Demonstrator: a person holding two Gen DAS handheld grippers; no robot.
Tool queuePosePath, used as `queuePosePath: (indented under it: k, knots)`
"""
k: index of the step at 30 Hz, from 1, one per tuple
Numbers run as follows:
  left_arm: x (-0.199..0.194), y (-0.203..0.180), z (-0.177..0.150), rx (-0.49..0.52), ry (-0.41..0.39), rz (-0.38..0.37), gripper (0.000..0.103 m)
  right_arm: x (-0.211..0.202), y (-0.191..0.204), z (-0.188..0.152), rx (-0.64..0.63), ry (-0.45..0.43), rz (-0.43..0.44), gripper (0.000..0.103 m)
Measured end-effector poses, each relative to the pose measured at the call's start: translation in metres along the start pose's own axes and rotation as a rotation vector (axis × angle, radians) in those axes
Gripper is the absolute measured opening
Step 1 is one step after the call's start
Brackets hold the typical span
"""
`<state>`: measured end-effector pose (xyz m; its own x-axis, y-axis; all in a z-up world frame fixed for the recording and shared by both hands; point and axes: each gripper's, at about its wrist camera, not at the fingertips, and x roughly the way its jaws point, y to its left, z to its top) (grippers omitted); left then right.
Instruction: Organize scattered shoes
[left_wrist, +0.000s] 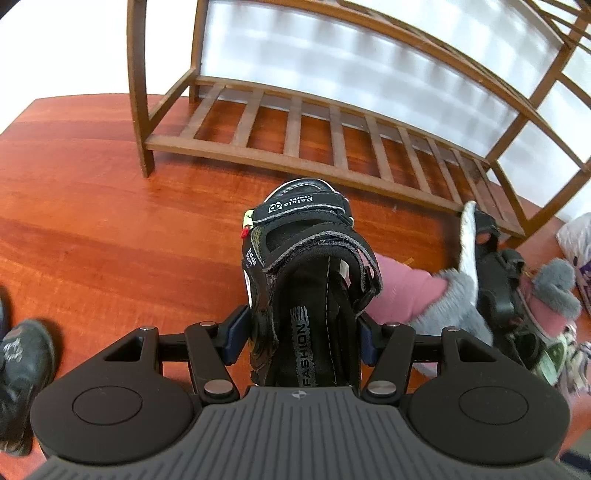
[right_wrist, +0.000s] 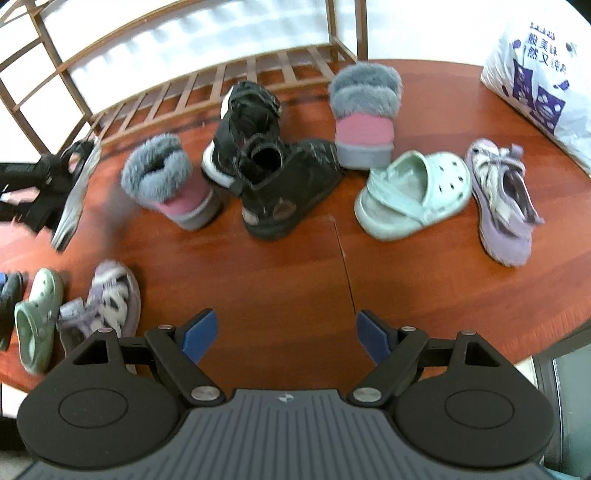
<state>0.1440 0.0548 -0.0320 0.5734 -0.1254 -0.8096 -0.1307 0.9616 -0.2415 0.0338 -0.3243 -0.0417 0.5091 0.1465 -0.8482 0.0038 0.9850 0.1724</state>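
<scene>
Reddish-brown wood surface (right_wrist: 277, 266), glossy, grain streaks, fills the area ahead of the right tool (right_wrist: 286, 332) and on both sides of it. Same surface (left_wrist: 110, 221) lies ahead and left of the left tool (left_wrist: 299, 332). A thin dark seam (right_wrist: 343, 258) runs across the surface straight ahead of the right tool, ending near its right finger. A white plastic bag (right_wrist: 535, 85) with purple print and lettering sits far ahead-right of the right tool, at the surface's rounded edge. A plain white wall (left_wrist: 55, 44) is far ahead-left of the left tool. A grey strip of floor (right_wrist: 569, 387) shows beyond the surface edge, right of the right tool; detail is unclear.
</scene>
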Motion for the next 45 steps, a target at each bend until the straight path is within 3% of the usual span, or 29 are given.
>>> queuePosePath:
  k: [5,10,15,23,25,34,45]
  knots:
    - [-0.026,-0.008,-0.014,-0.005,-0.007,-0.017,0.06,0.012,-0.003,0.028,0.017,-0.031,0.01,0.086]
    - [-0.051,-0.021,-0.034,-0.029,-0.022,-0.032,0.06,0.022,-0.007,0.052,0.021,-0.059,0.037,0.071]
    - [-0.068,-0.036,-0.061,-0.064,-0.036,-0.013,0.06,0.041,-0.007,0.078,-0.021,-0.08,0.056,0.071]
    - [-0.088,-0.049,-0.099,-0.125,-0.029,0.012,0.06,0.088,0.003,0.106,-0.132,-0.037,0.041,0.068]
    - [-0.092,-0.052,-0.106,-0.138,-0.032,0.021,0.06,0.105,0.005,0.11,-0.166,-0.013,0.028,0.062]
    - [-0.102,-0.071,-0.124,-0.123,-0.035,0.044,0.06,0.127,-0.005,0.112,-0.213,0.034,-0.003,0.019]
    - [-0.078,-0.12,-0.127,-0.011,0.035,-0.03,0.06,0.095,-0.037,0.079,-0.258,0.107,0.038,0.015]
